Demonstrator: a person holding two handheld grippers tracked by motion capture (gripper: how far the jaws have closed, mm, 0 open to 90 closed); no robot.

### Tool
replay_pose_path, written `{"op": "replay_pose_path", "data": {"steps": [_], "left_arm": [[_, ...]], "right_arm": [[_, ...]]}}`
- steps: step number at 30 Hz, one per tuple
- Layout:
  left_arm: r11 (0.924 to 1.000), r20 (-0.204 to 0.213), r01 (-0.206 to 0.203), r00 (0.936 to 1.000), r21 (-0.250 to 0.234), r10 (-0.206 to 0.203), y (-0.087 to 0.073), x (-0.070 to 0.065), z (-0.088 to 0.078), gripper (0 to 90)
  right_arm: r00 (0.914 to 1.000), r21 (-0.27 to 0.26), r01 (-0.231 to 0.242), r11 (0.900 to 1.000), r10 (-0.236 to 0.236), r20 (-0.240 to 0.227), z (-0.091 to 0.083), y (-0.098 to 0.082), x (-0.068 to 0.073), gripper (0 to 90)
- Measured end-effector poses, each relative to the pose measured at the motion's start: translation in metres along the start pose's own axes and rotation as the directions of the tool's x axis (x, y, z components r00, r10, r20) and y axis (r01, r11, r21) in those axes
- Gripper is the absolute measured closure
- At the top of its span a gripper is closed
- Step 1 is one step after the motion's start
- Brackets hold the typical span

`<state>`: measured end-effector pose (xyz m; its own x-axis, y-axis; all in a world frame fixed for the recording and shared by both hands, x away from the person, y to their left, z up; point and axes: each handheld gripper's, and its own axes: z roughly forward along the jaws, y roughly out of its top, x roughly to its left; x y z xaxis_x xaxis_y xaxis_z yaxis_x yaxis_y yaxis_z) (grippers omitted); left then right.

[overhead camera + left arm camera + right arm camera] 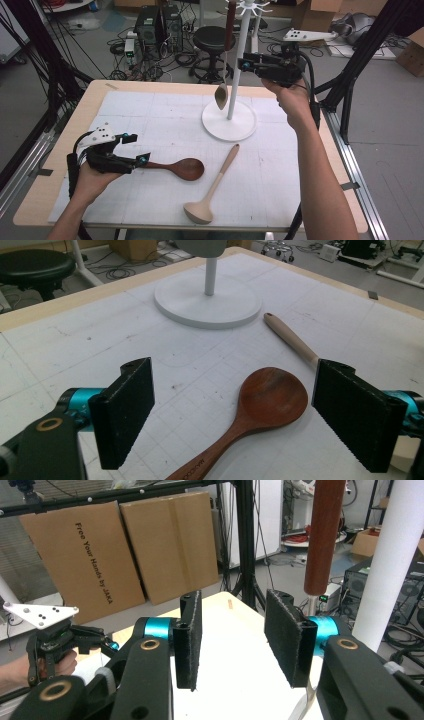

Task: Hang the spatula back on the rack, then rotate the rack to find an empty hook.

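**Hung spoon may swing; dark spoon not yet gripped**

My right gripper [243, 64] sits beside the white rack pole [239, 65], jaws partly apart with nothing between them. The metal spoon with a dark wooden handle [226, 60] hangs from the rack, just beside those jaws; a careless pull-back could nudge it off its hook, I think. My left gripper [235, 410] stands wide around the dark wooden spoon [265, 405] lying on the mat [150, 115], not pressing it. Closing near the bowl might let it pivot into the pale ladle [212, 190].
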<state>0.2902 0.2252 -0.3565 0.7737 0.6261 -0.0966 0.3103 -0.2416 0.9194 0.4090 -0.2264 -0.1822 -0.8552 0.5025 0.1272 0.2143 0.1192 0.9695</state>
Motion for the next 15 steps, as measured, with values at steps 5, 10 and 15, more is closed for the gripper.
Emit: {"op": "replay_pose_path", "data": {"steps": [5,10,15], "left_arm": [[1.0000,0.000,-0.002,1.0000,0.002,0.002,0.000,0.000,0.000,17.9],[1.0000,-0.004,0.000,1.0000,0.001,0.000,0.000,0.001,-0.001,17.9],[1.0000,-0.004,0.001,1.0000,-0.003,-0.001,0.000,0.000,-0.001,17.9]], "right_arm": [[1.0000,0.006,-0.002,1.000,0.002,-0.001,0.001,-0.003,0.000,58.7],[1.0000,0.024,-0.003,1.000,0.003,0.001,0.003,-0.009,0.000,57.7],[1.0000,0.031,-0.009,0.999,0.009,0.000,0.004,-0.014,0.002,56.8]]}}
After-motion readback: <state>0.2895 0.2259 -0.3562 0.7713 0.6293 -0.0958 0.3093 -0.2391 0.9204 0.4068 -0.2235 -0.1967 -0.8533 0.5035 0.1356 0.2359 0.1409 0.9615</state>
